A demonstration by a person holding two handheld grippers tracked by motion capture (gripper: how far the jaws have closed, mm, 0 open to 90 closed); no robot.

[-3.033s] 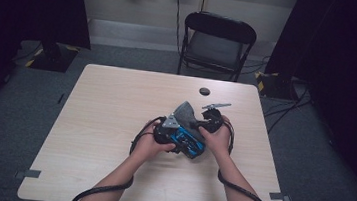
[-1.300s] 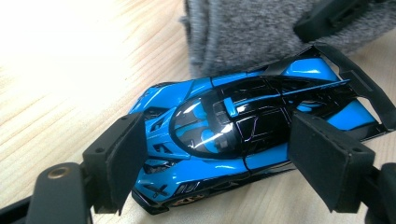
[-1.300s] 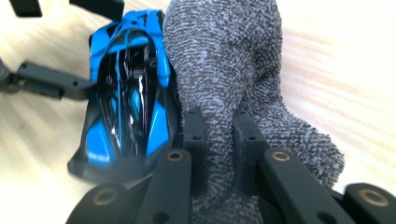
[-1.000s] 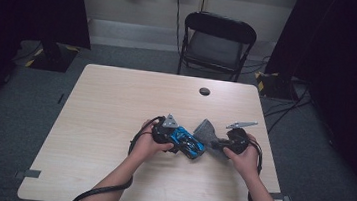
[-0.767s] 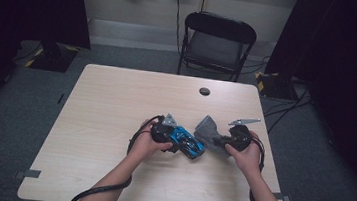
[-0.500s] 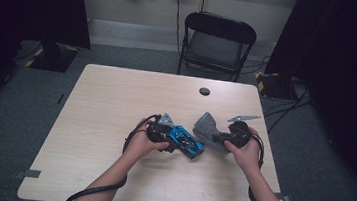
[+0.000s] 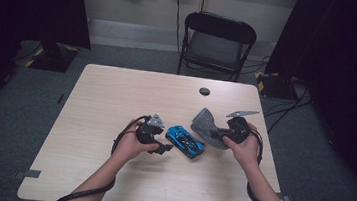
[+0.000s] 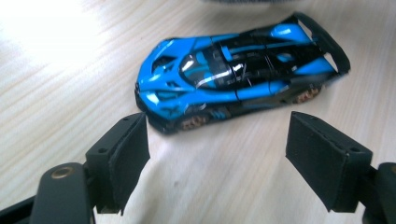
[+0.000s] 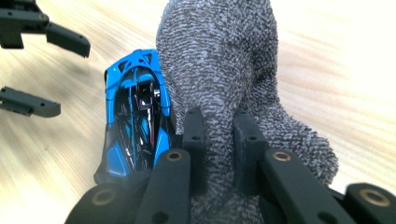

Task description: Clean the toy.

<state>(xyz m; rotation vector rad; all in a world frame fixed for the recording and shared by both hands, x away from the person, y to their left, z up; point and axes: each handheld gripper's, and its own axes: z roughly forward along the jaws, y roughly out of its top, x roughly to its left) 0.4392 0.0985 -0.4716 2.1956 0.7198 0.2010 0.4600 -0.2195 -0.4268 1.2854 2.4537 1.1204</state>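
The right claw [image 9: 219, 154] is clenched on a grey sock [image 9: 224, 70] near the counter's [image 7: 117, 94] right edge; the left claw [image 8: 217, 154] is released, just short of the blue toy car [image 8: 233, 70].

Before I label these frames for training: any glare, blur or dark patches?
Left gripper view: glare whitens the pale wooden table at upper left; the glossy blue toy car stays sharp. Right gripper view: the tabletop washes out at upper right. High view: dark surroundings, slightly soft.

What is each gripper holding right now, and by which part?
The right gripper is shut on the grey sock, pinching a bunched fold of it. The left gripper holds nothing; its jaws stand open short of the blue toy car.
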